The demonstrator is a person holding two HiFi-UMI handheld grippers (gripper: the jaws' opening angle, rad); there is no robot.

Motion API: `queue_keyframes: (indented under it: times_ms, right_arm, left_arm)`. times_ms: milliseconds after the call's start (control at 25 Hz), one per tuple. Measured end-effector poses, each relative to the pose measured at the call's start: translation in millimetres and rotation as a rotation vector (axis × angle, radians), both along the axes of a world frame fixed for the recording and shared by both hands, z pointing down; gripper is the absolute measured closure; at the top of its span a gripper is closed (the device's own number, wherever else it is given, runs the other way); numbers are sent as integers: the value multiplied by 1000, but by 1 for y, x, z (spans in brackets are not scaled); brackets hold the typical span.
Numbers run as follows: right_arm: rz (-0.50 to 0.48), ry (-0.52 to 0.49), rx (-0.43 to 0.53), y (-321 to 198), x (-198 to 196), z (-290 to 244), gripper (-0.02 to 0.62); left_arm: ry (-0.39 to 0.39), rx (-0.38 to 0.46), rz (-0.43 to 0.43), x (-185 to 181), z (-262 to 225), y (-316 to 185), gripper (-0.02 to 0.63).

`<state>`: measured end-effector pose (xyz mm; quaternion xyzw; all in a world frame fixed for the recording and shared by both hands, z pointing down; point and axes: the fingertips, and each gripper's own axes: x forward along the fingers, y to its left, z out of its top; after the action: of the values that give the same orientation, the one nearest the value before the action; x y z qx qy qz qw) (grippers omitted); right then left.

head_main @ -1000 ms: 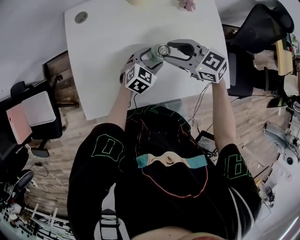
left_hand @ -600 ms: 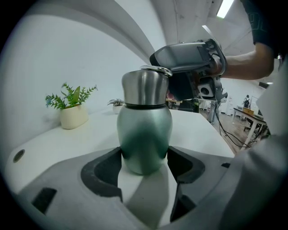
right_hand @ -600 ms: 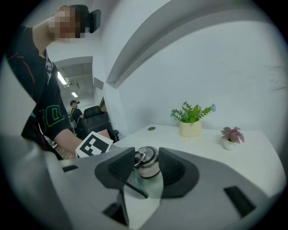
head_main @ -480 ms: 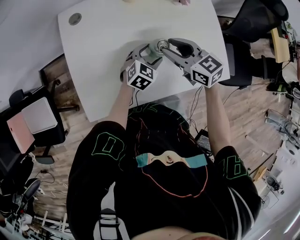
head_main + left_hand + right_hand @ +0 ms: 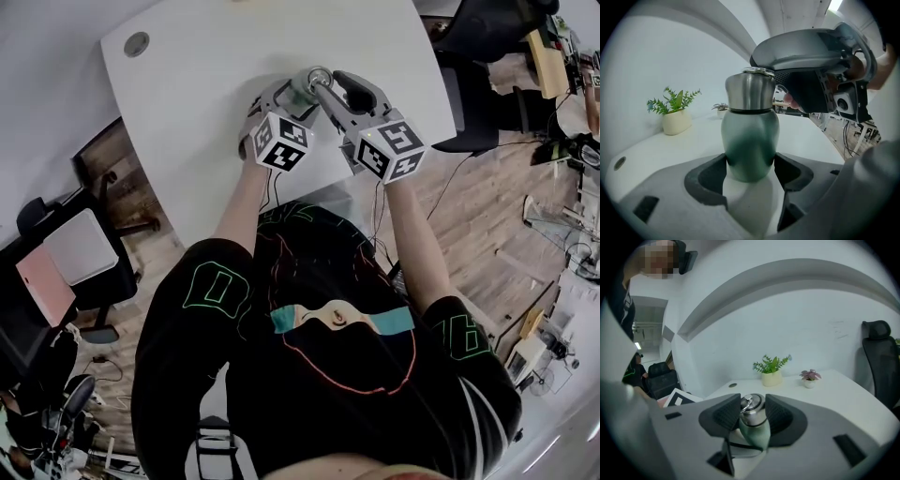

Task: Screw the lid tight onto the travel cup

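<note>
**Both claws on the travel cup, lid on top**

Left claw [image 5: 750,174] is partly closed, with its pads clamped on both sides of the lower green body of the travel cup [image 5: 750,138]. The cup is upright over the white counter [image 5: 216,94]. Right claw [image 5: 753,414] is about half open. Its jaws have just been closing and now pinch the steel lid [image 5: 751,408] from both sides. The lid sits on the cup's neck. The claws are close together around the cup.
</note>
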<state>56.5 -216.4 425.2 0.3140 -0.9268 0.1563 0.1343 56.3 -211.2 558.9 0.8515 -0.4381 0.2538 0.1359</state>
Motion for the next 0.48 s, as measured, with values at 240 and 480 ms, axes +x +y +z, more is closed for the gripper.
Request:
queue_keyframes:
  times_ms: [240,480]
  right_arm:
    - [-109,66,66,0,0,-2,416]
    - [-359,111,87,2,-2,-10,344]
  left_arm:
    - [2,-3,5,3,0,0,276]
    - [7,-8,10,4,-2,3,276]
